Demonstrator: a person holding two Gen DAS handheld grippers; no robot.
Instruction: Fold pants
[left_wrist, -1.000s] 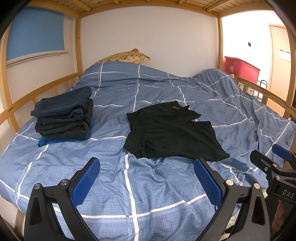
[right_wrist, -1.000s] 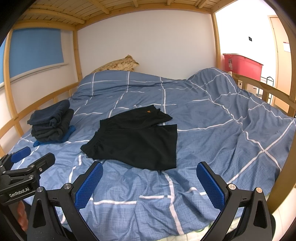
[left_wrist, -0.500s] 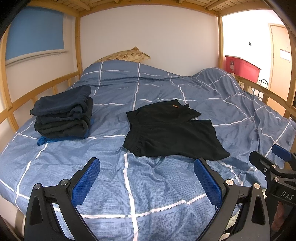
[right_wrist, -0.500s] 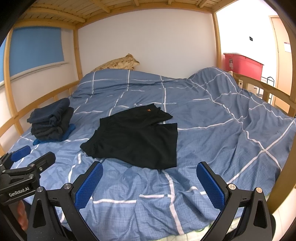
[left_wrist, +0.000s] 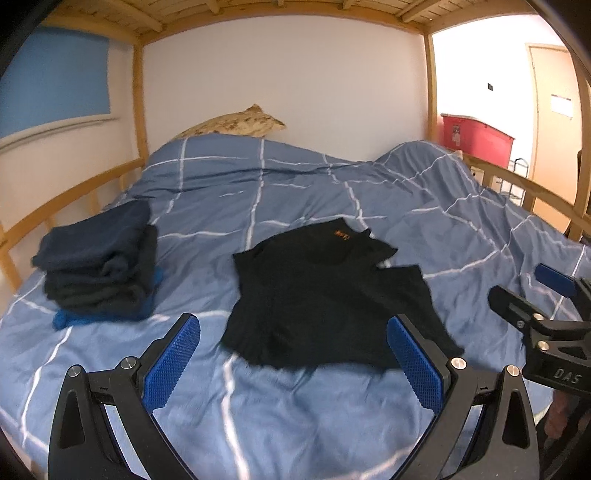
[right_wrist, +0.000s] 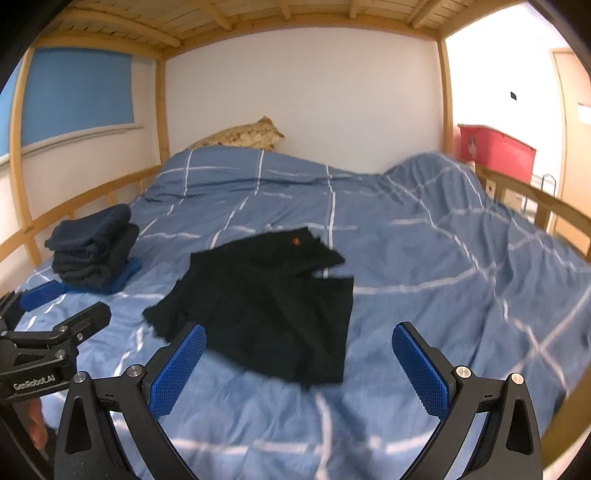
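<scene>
Closest to me, the left gripper (left_wrist: 291, 362) hangs low over the near edge of the blue duvet with white grid lines (left_wrist: 303, 417), its black arms spread wide and its blue ribbed pads (left_wrist: 171, 360) gripping nothing. Just beside it the right gripper (right_wrist: 299, 365) is likewise spread wide and empty-handed above the same bedding, its own blue pads (right_wrist: 419, 369) well apart. Each tool shows at the edge of the other's view.

Beyond the fingertips, the black pants with a small orange logo (left_wrist: 328, 299) lie flat near the middle of the duvet, waistband nearest the grippers and the short legs pointing away toward the wall; neither gripper touches the fabric. From the right side the same garment (right_wrist: 266, 306) sits between the two pads.

Further left, near the wooden side rail (left_wrist: 70, 199), a stack of folded dark navy and grey clothes (left_wrist: 99, 266) rests on a bright blue piece. At the head of the bed a tan patterned pillow (left_wrist: 236, 123) leans against the white wall, and off to the right, past the rail, stands a red plastic bin (left_wrist: 476, 136)
</scene>
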